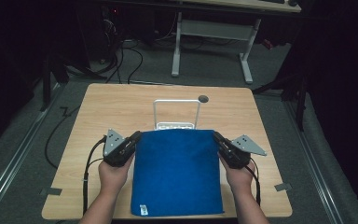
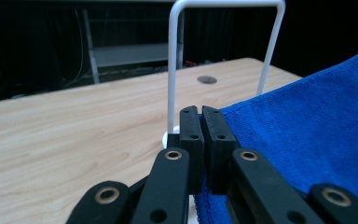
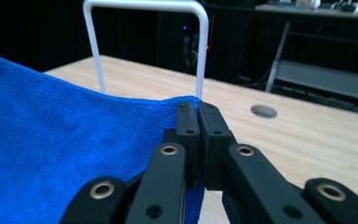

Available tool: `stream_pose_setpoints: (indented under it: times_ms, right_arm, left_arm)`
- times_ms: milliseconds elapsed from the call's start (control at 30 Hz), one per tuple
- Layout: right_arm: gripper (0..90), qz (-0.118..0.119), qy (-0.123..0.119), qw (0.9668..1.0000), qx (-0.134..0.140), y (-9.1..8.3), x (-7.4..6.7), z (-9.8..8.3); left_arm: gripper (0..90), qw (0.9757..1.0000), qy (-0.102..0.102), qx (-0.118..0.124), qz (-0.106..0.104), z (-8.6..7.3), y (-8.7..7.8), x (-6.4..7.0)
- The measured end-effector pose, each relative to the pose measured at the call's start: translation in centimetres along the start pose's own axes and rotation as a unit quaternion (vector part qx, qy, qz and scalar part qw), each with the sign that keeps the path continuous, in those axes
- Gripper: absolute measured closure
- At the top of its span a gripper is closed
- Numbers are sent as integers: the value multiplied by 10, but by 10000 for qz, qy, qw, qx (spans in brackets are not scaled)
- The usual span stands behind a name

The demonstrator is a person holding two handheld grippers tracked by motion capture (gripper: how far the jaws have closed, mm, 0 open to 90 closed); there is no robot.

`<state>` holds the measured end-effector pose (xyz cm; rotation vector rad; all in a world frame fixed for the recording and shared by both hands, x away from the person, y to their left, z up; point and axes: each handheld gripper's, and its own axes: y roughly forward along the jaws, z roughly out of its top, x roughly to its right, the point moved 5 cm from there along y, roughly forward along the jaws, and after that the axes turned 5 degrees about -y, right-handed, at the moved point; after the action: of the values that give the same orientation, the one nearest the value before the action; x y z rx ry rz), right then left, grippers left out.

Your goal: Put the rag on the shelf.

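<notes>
Blue towel [image 1: 177,172], spread flat just before the white rack [image 1: 176,113]: far corners pinched in the closed left gripper [image 1: 135,137] and right gripper [image 1: 217,137], presumably for lifting onto the rack.

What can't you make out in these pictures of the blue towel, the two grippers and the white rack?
- Base of the white rack: in the high view the lifted blue towel covers most of it.
- Towel's white tag: too small to read in the high view.
- Towel corners in the left gripper and right gripper: hidden between the shut jaws.
- Rack's feet: hidden by towel and jaws in both gripper views.
</notes>
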<state>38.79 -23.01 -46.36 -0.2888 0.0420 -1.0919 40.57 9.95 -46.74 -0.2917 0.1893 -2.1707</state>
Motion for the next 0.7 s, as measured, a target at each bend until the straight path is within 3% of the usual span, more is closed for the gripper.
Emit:
stream_pose_setpoints:
  times_ms: [300, 400, 600, 700]
  right_arm:
    - [882, -26, -77, 9987, 511, -20, -6, 30]
    - [882, -95, -247, 9966, 775, -31, -8, 47]
    - [882, -131, -343, 9938, 1049, -38, -9, 68]
    - [882, -168, -344, 9924, 1167, -40, -7, 77]
  left_arm:
    - [879, 9987, 48, 513, -40, 28, -21, 6]
    - [880, 9978, 112, 653, 10, 38, -26, 5]
    - [881, 9955, 64, 943, 8, 60, -32, 4]
    - [881, 9949, 136, 997, 18, 70, -32, 5]
